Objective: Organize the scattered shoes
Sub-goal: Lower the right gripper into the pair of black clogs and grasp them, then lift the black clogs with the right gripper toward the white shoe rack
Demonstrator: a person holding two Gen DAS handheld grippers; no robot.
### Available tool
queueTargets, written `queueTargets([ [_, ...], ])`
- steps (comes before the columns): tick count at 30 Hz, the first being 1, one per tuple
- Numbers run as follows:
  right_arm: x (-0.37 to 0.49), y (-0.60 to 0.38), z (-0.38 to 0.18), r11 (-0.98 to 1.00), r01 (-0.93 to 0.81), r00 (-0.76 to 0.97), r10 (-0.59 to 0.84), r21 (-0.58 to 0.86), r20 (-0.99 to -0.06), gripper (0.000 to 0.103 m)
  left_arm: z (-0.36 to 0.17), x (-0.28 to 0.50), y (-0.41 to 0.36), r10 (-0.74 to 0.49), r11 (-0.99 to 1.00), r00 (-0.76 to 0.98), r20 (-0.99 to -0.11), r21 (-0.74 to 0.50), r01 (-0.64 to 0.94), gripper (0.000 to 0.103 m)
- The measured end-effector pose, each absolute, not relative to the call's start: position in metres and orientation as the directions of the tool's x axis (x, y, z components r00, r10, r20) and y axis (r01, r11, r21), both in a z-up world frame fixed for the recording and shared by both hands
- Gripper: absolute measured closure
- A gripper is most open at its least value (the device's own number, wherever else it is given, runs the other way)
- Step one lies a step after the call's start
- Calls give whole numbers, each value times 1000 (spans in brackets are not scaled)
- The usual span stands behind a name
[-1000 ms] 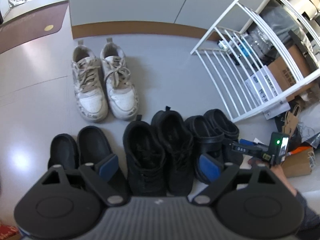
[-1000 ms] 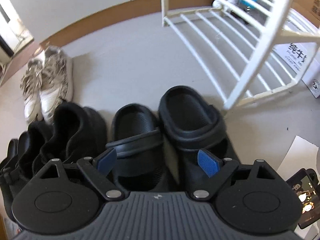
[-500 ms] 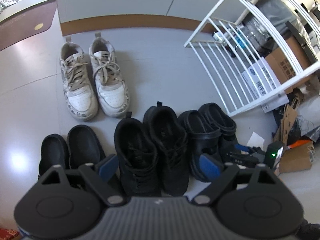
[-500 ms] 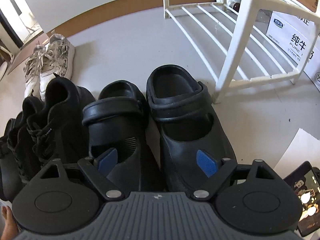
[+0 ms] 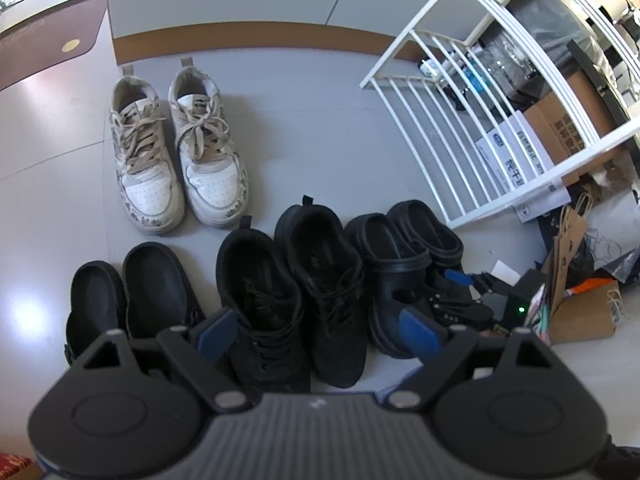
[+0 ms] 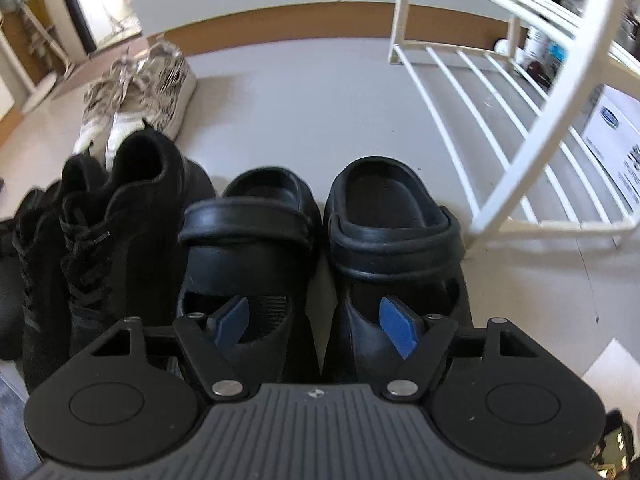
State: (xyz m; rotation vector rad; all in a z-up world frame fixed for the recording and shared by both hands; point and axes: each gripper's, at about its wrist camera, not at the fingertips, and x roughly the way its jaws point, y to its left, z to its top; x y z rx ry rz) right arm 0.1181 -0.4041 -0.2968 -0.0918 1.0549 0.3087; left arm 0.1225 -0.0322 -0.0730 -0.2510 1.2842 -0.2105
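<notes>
Open grey floor (image 5: 320, 128) lay toward twelve o'clock of the shoe row, between the white sneakers (image 5: 180, 160) at eleven and the white wire rack (image 5: 472, 128) at one to two, giving a gripper clear passage there. The row itself was packed: black slip-ons (image 5: 132, 296), black lace-up sneakers (image 5: 292, 292) and black clogs (image 6: 320, 248) stood side by side, touching or nearly so, with no gap wide enough between pairs. At three o'clock, the rack's leg (image 6: 516, 184) stood just beside the right clog, and boxes (image 5: 560, 132) and paper bags (image 5: 580, 304) crowded the floor beyond.
</notes>
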Motion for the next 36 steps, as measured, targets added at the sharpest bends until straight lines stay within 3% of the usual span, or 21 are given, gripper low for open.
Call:
queueTargets([
  [6, 131, -402, -311, 953, -293, 443, 207, 77, -872, 54, -75, 123, -35, -299, 952, 257, -919, -306, 15, 12],
  [17, 136, -407, -327, 950, -290, 430, 240, 119, -870, 53, -79, 124, -38, -312, 947, 236, -920, -321, 1, 11],
  [20, 137, -413, -326, 960, -249, 463, 237, 132, -854, 71, -81, 124, -40, -317, 945, 229, -920, -326, -1, 11],
  [36, 136, -441, -320, 993, -61, 543, 120, 104, -831, 73, -91, 126, -49, -319, 945, 204, -926, -326, -1, 11],
])
